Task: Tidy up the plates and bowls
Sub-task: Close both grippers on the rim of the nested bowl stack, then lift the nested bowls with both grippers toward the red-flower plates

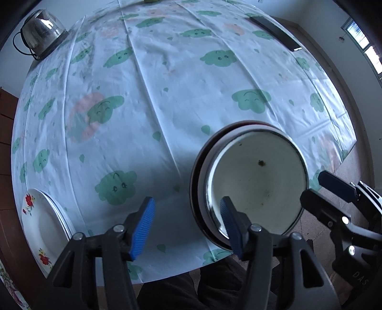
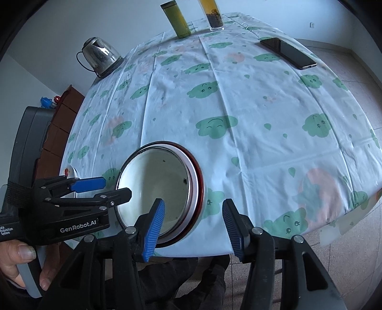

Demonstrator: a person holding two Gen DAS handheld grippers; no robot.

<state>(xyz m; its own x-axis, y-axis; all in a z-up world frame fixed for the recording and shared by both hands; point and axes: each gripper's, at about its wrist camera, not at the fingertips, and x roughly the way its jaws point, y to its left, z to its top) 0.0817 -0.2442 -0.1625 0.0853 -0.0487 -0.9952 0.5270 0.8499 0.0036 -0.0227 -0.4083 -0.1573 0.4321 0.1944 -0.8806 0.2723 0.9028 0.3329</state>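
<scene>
Two stacked bowls (image 1: pixel 257 176) – both grippers, left (image 1: pixel 188 226) and right (image 2: pixel 193 229), gape empty; only the right view shows two bottles (image 2: pixel 177 20).

Ahead of my grippers, a table (image 2: pixel 238 100) under a cloud-print cloth (image 1: pixel 167 78); pale walls (image 2: pixel 59 23) beyond, tiled floor (image 2: pixel 346 62) at right, brown cabinet (image 2: pixel 64 112) at left, bright window (image 1: pixel 365 47) far right.
</scene>
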